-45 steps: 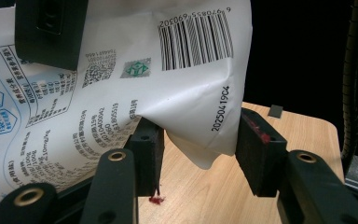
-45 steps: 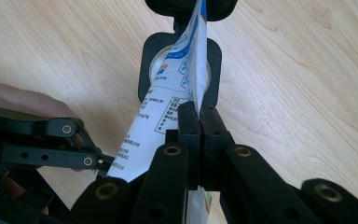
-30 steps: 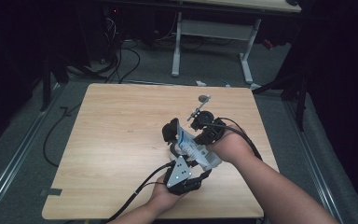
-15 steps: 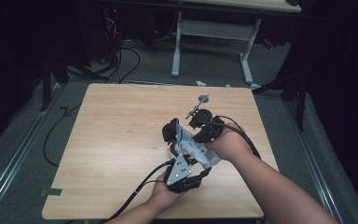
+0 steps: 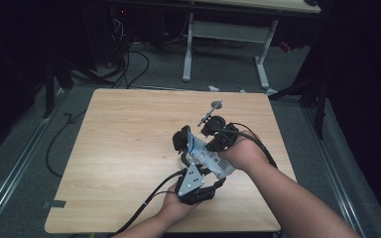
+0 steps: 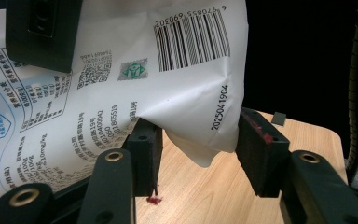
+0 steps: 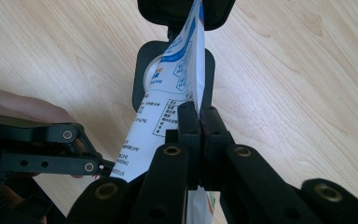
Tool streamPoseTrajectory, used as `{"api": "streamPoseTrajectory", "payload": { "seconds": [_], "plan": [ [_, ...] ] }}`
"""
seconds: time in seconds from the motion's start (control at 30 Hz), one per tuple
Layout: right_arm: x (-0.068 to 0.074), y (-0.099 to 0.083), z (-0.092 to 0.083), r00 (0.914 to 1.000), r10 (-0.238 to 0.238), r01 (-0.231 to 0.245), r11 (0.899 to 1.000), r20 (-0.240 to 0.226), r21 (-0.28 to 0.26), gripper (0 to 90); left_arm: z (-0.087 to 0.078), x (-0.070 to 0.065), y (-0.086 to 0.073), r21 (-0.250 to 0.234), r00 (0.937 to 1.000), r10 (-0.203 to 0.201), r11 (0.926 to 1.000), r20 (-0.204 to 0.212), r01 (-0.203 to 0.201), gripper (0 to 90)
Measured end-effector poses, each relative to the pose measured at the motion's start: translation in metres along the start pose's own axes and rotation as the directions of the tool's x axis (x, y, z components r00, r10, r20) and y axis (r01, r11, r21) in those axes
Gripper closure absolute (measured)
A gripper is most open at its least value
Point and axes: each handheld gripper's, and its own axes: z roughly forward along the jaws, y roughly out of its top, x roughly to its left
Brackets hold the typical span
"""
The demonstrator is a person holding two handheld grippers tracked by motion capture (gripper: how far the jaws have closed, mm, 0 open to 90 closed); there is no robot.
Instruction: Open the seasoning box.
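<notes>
Left to right: our left gripper (image 5: 181, 148) stood with jaws apart, the corner of the white printed pouch (image 6: 168, 93) hanging between its pads (image 6: 256, 149), which did not press on it. Our right gripper (image 7: 199, 122) pinched the pouch's edge, holding it above the wooden table (image 5: 129, 129).

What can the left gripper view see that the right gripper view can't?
Left gripper view: the barcode and printed date on the white packet, with the left gripper open around a packet corner. Right gripper view: the right gripper pinched shut on the packet, and a hand. Both: the packet and the wooden table.
</notes>
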Motion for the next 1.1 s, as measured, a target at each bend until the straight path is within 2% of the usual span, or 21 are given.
{"api": "streamPoseTrajectory", "payload": {
  "seconds": [1.1],
  "plan": [
    [-0.0007, 0.001, 0.0024, 1.0, 0.004, -0.004, 1.0, -0.003, -0.004, 89.7, 0.0002, 0.0012, 0.001, -0.002, 1.0, -0.008, 1.0, 0.004, 0.008, 53.1]
  ]
}}
